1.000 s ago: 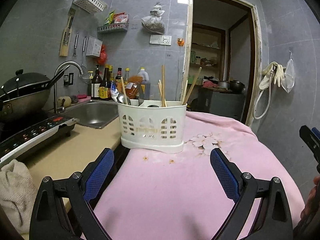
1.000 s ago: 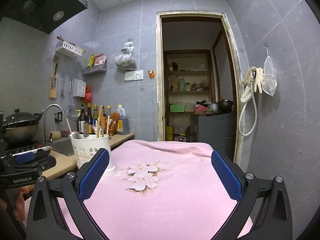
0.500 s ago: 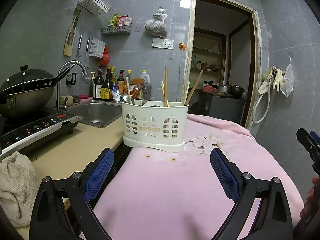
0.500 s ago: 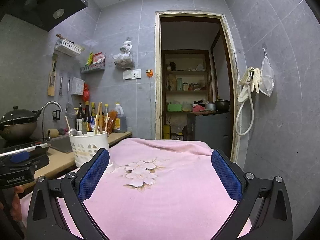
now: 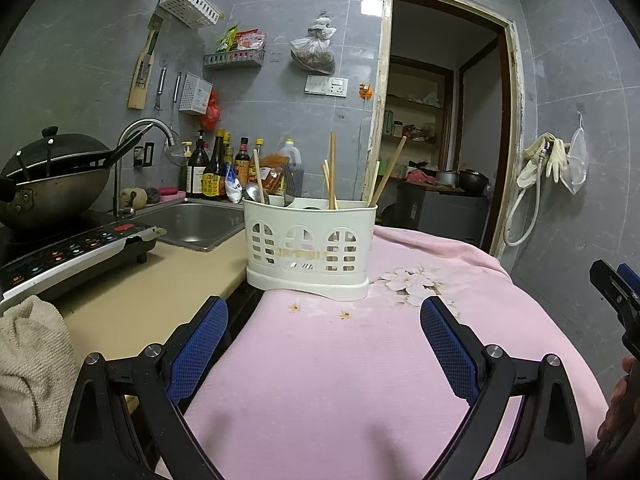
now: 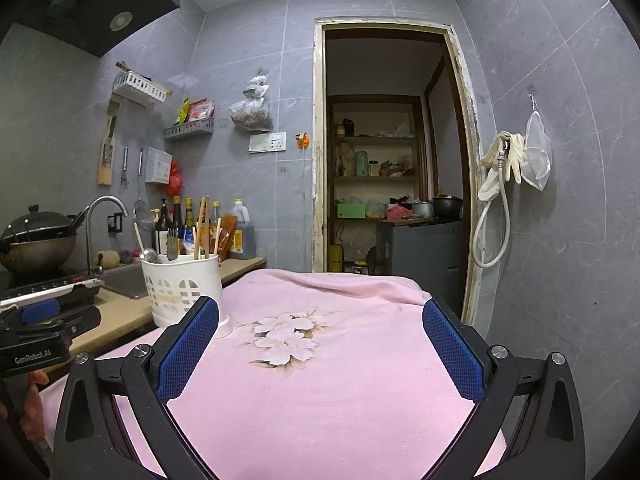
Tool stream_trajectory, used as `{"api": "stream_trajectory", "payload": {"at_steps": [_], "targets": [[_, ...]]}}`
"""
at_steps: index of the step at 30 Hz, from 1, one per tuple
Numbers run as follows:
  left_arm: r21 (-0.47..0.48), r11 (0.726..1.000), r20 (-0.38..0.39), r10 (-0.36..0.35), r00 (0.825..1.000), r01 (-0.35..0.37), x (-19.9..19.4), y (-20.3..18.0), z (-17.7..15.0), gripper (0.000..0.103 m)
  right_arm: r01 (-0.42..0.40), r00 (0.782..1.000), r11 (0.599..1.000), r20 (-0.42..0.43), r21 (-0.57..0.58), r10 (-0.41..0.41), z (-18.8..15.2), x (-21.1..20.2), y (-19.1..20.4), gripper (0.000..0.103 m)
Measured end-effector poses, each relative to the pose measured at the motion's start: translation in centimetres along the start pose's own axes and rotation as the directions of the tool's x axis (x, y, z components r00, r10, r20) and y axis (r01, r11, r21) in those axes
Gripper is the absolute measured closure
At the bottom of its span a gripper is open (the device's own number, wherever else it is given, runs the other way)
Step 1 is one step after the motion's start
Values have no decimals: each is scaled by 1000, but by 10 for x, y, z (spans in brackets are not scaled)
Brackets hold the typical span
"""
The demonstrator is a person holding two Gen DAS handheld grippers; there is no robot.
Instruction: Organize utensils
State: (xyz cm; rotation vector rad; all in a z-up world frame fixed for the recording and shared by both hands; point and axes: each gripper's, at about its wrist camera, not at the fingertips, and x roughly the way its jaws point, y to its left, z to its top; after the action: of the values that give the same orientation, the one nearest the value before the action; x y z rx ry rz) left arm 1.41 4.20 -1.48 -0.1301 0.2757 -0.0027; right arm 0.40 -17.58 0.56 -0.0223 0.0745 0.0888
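Observation:
A white slotted utensil caddy [image 5: 310,246] stands on the pink floral cloth [image 5: 360,380], at its left edge beside the counter. Wooden chopsticks [image 5: 332,168], a spoon [image 5: 251,192] and a fork [image 5: 289,186] stick up out of it. My left gripper [image 5: 323,340] is open and empty, a short way in front of the caddy. In the right wrist view the caddy [image 6: 182,288] sits far left, just beyond the left finger, and my right gripper [image 6: 320,344] is open over bare cloth [image 6: 320,380] with nothing between its blue pads.
A beige counter [image 5: 152,292] at left carries an induction hob [image 5: 68,256] with a lidded wok [image 5: 48,176], a sink [image 5: 196,224] with tap, sauce bottles [image 5: 216,168] and a folded towel [image 5: 32,368]. An open doorway [image 6: 392,184] lies behind the clothed table.
Both wrist views have tilted upward and drawn slightly back, so the caddy sits higher and a little farther from the left gripper. Both grippers stayed open and empty.

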Motion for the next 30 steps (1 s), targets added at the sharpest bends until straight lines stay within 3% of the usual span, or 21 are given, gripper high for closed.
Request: {"api": "stream_trajectory", "payload": {"at_steps": [30], "targets": [[12,1000,14,-5,1000,5,-2,-3,1,8,-4,1000,1000,-5,2,4,-1,-1,1,0]]}}
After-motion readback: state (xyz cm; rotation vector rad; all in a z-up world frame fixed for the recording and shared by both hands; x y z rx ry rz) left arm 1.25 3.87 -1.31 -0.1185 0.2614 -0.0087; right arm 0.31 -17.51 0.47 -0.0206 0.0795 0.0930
